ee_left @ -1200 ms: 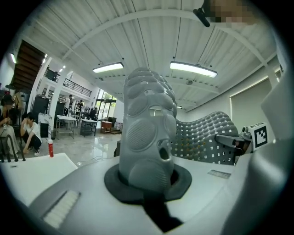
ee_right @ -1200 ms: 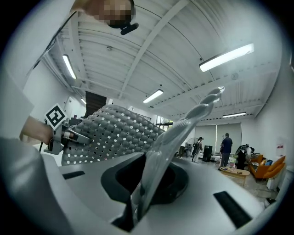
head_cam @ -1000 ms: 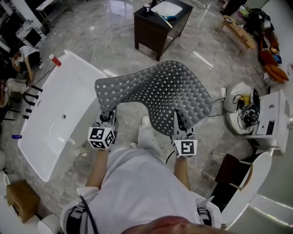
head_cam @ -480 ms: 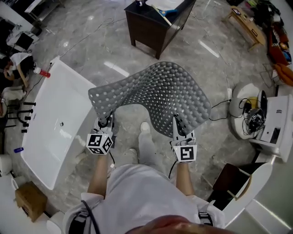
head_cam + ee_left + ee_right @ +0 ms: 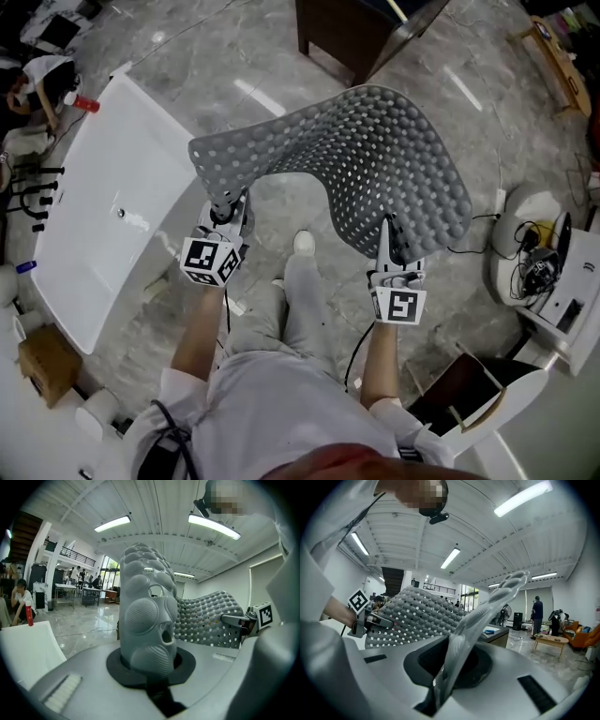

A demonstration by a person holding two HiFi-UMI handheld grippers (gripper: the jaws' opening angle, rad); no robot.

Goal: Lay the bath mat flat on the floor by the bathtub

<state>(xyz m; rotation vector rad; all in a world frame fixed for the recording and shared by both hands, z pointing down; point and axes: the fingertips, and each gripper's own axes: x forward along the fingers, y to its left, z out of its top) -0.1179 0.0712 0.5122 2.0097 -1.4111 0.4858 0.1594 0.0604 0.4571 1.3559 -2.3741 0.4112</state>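
Observation:
The bath mat (image 5: 366, 164) is a grey rubber sheet full of small holes. It hangs arched in the air above the marble floor, held by its two near corners. My left gripper (image 5: 225, 214) is shut on the left corner, which bunches up thick between its jaws (image 5: 147, 620). Shut on the right corner is my right gripper (image 5: 391, 246), and the mat's edge (image 5: 476, 616) stands thin between its jaws. The white bathtub (image 5: 103, 187) lies on the floor to the left of the mat, apart from it.
A dark wooden cabinet (image 5: 352, 28) stands beyond the mat at the top. The person's leg and white shoe (image 5: 302, 246) are below the mat between the grippers. White equipment with cables (image 5: 544, 272) sits at the right; a cardboard box (image 5: 42, 361) is at the lower left.
Both grippers keep their hold on the mat. The mat and both hands have moved forward toward the cabinet and a little right. The person's leg has stepped forward under the mat.

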